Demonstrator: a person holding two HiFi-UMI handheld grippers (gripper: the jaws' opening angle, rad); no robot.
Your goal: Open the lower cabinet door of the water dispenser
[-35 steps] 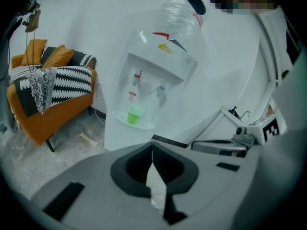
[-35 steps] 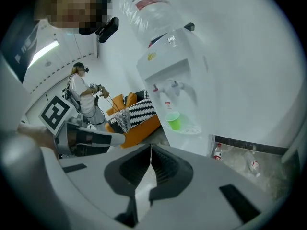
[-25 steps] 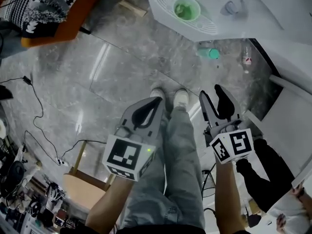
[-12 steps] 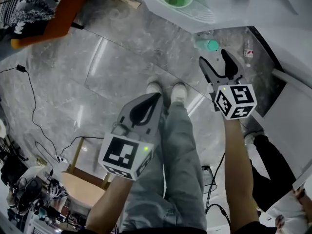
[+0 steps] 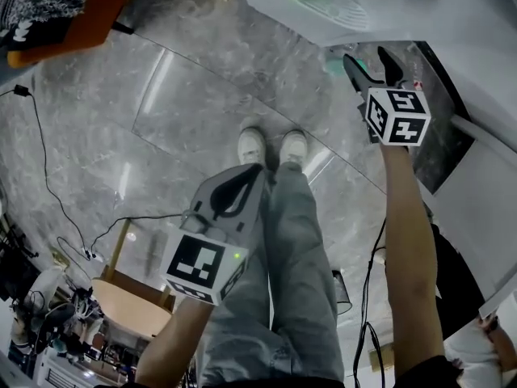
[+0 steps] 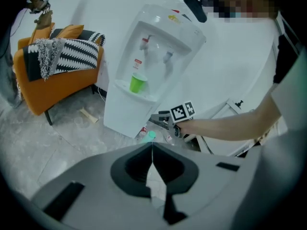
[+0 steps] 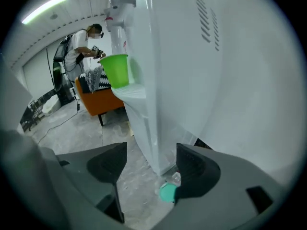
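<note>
- While both grippers hang over it, the floor (image 5: 186, 111) is grey polished stone and fills most of the head view.
- dispenser (image 6: 125, 114): white, upright on the floor against a white wall, at the head view's top right edge.
- door (image 7: 141, 133): the dispenser's lower front panel, under the cup ledge. Looks flush and closed, seam hard to make out.
- chair (image 6: 53, 80): orange, striped throw over it. On the floor left of the dispenser in the left gripper view, apart from it.
- legs (image 5: 299, 281): jeans, standing mid floor, toes toward the dispenser.
- stool (image 5: 129, 305): wooden, at the floor's lower left in the head view.
- left gripper (image 6: 152, 147): jaws together, tips touching, nothing between. Held low by the left leg, well back from the dispenser.
- right gripper (image 5: 367, 59): jaws wide apart, just been opening, nothing between them. Held out near the dispenser's lower front corner, not touching as far as shows. That corner sits past the gap in its own view.
- cup (image 7: 116, 71): green, upright on the dispenser's ledge under the taps.
- shoes (image 5: 252, 145): white, side by side.
- cap (image 7: 168, 193): teal, on the floor at the dispenser's base corner.
- cable (image 5: 40, 144): black, loose along the floor's left edge.
</note>
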